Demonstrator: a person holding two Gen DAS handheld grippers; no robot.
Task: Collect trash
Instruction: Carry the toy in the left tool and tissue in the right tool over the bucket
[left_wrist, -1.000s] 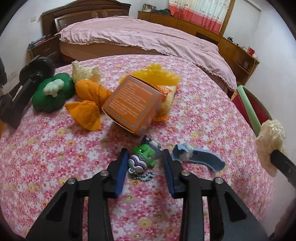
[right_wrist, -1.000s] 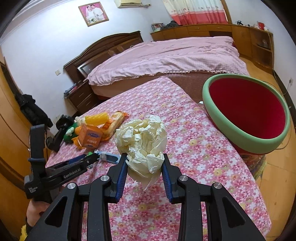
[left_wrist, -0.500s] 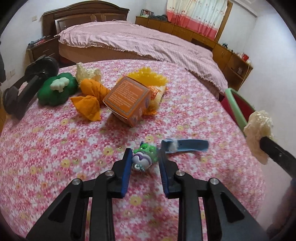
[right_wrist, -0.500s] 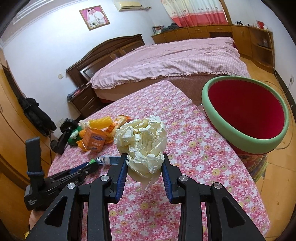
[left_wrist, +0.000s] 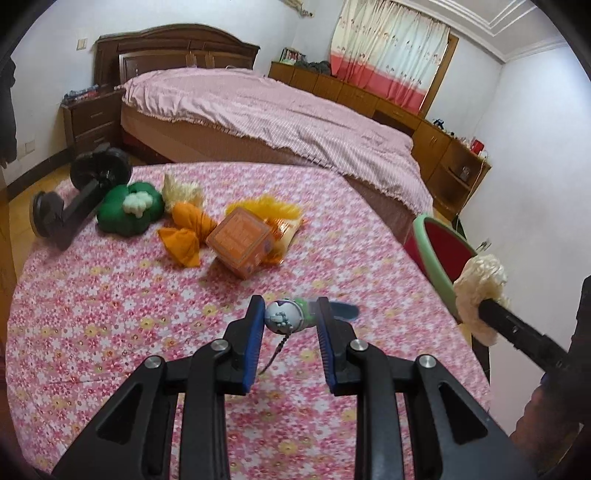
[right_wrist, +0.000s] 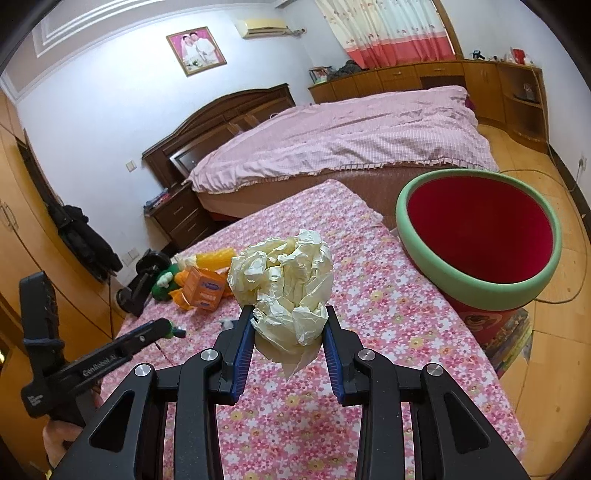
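Keychain toy (left_wrist: 284, 315), a small rounded plastic figure in grey, purple and green with a bead chain dangling below it, now hangs clear of the floral tablecloth (left_wrist: 110, 314), pinched between the ribbed blue pads of the left gripper (left_wrist: 290, 321); a second ago it lay on the cloth with those jaws standing wider on either side. Behind it a blue plastic piece (left_wrist: 343, 309) lies on the cloth, blurred. The right gripper (right_wrist: 290, 325) holds the same crumpled ball of cream paper (right_wrist: 282, 284), creased and faceted, pads pressed into its lower sides as before, and it sits a little higher over the table than it did. To its right stands the round bin (right_wrist: 480, 291), red inside with a soft green rim, beside the table edge. At the far end of the cloth lie an orange cardboard box (left_wrist: 240, 242), an orange cloth bundle (left_wrist: 188, 236), a yellow crinkled wrapper (left_wrist: 273, 210) and a green plush (left_wrist: 129, 214).
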